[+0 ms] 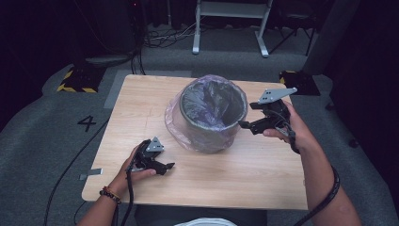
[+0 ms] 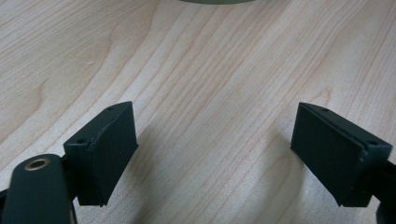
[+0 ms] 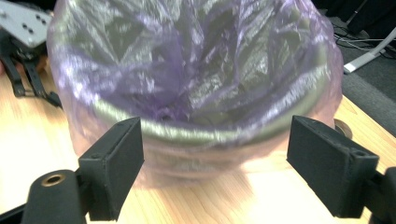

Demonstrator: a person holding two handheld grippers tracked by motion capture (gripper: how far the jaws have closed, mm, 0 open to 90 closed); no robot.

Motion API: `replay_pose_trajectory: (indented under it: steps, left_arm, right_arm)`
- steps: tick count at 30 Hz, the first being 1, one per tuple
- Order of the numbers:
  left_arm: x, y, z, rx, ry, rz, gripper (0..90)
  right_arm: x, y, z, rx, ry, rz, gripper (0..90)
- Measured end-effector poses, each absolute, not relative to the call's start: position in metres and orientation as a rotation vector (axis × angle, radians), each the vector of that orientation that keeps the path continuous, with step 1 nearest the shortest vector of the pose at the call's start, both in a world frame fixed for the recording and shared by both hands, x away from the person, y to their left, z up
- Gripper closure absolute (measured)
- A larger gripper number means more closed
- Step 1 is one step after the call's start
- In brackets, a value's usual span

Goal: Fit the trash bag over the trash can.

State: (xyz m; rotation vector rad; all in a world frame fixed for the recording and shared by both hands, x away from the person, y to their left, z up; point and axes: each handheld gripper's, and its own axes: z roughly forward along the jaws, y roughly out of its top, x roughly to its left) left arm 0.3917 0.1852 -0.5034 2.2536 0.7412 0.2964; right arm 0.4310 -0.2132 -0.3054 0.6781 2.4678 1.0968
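My wooden table (image 1: pixel 263 183) carries a grey bin (image 1: pixel 214 113) near its middle, lined with a purple plastic bag (image 3: pixel 196 70) folded over the rim. My right gripper (image 1: pixel 244 125) hovers just beside that rim, jaws spread wide, empty. My left gripper (image 1: pixel 168 165) rests low on the tabletop, well apart from the bin, jaws wide, holding nothing.

high view: from above the person's side, facing forward and down, far enough to take in the whole table (image 1: pixel 263 179) and floor beyond
left tool (image 2: pixel 215 154) view: low and very close to the tabletop, facing along it
right tool (image 3: pixel 215 163) view: close, facing the lined bin (image 3: pixel 196 84) side-on
shared: bin, table, and the left tool in high and right views
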Motion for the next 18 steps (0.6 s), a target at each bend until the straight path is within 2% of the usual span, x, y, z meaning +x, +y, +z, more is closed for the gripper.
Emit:
replay_pose_trajectory:
  steps: [18]
  left_arm:
    - [0.392,0.185,-0.503,2.253,0.741,0.297,14.1]
  right_arm:
    - [0.417,-0.223,-0.333,0.66,2.498,0.97,18.3]
